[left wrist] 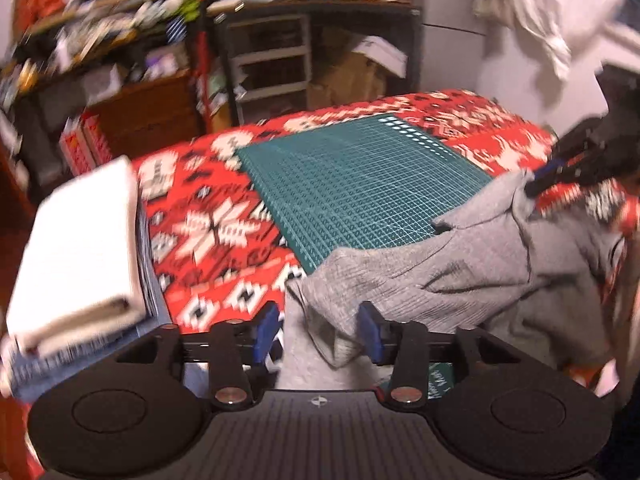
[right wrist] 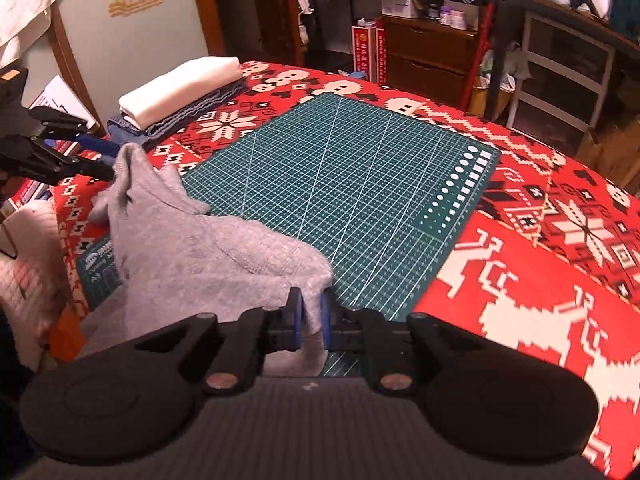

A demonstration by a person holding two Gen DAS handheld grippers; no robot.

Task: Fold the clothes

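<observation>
Pinching grey garment (right wrist: 192, 248), both fingers (right wrist: 297, 320) closed.

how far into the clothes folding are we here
Done: a folded stack, white piece on top, sits at the table's far corner. In hand: the grey garment, still crumpled, pinched by the right gripper and, as the right wrist view shows, the left gripper. Left: spreading it on the green cutting mat and folding it.

One grey garment (right wrist: 208, 248), one green cutting mat (right wrist: 352, 184), one stack of folded clothes (right wrist: 180, 92), two grippers, left (left wrist: 318, 330) and right (right wrist: 310, 318)
</observation>
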